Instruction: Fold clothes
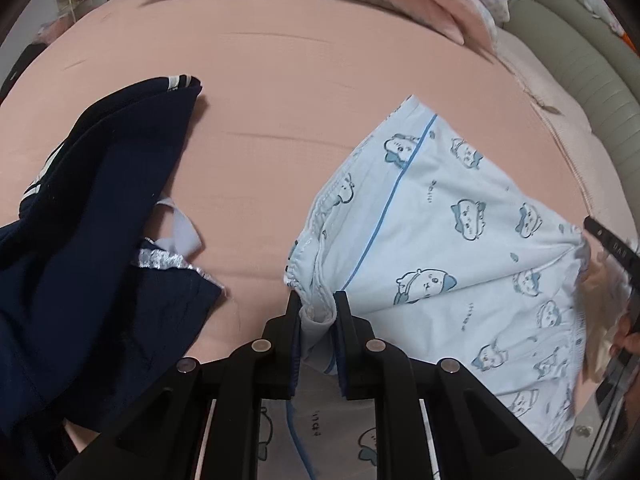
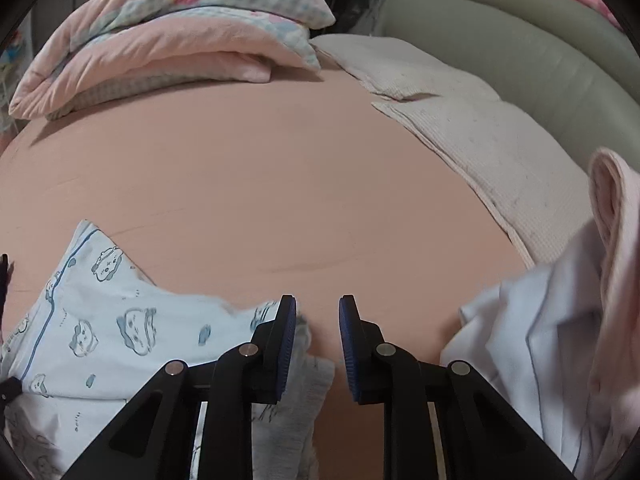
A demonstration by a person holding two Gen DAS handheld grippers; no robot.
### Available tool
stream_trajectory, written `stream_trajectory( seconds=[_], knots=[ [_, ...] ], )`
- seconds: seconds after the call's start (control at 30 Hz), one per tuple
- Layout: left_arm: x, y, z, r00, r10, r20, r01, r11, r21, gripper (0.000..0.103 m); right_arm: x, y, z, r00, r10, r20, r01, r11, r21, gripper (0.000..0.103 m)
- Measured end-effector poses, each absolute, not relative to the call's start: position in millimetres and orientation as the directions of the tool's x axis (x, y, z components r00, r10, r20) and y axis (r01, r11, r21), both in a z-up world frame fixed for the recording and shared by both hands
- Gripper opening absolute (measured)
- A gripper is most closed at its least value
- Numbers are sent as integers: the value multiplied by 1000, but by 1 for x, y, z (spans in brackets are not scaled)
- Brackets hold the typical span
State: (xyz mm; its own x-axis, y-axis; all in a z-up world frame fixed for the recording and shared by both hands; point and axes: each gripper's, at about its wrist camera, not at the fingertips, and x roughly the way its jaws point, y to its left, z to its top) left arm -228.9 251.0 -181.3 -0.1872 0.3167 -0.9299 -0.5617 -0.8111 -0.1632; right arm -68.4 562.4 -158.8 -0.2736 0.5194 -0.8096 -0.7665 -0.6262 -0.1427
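Gripping the elastic waistband corner of the light-blue cartoon-print pyjama shorts (image 1: 440, 216), the left gripper (image 1: 316, 308) has its jaws clamped on a bunch of that fabric; the shorts lie spread on the pink bedsheet (image 1: 300, 92), right of a navy garment (image 1: 92, 208). Right gripper (image 2: 318, 312): jaws stand apart, nothing pressed between the pads, shorts' edge just beside its left finger. Folded quilt (image 2: 168, 36) lies at the far side.
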Motion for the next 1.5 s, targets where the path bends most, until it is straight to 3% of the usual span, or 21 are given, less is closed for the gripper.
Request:
stream_trajectory(
  seconds=[0.13, 0.33, 0.5, 0.6, 0.67, 1.07, 1.37, 1.5],
  knots=[
    [-227, 253, -183, -176, 307, -935, -573, -805, -157, 12, -49, 563, -158, -268, 517, -813, -753, -638, -158, 21],
    [-232, 255, -180, -116, 296, -948, -559, -809, -184, 15, -47, 566, -148, -354, 421, -835, -727, -686, -37, 22],
    [-225, 248, -162, -153, 317, -936, -576, -799, -176, 26, -47, 553, -134, -405, 375, -834, -672, -741, -6, 52],
    [-216, 242, -148, -194, 343, -919, -596, -785, -168, 40, -42, 539, -127, -438, 356, -825, -637, -770, 6, 56],
    [-218, 241, -141, -223, 351, -910, -607, -780, -152, 43, -41, 530, -127, -439, 340, -832, -609, -793, -2, 59],
    [-176, 205, -131, -304, 387, -871, -629, -768, -122, 43, -14, 486, -117, -486, 315, -815, -523, -852, -17, 61],
    [-98, 209, -113, -507, 348, -788, -712, -685, 156, 43, 26, 440, -103, -562, 313, -766, -466, -885, -20, 67],
    [-74, 200, -106, -524, 397, -753, -712, -690, 131, 43, 38, 425, -98, -579, 329, -746, -452, -891, -41, 67]
  ],
)
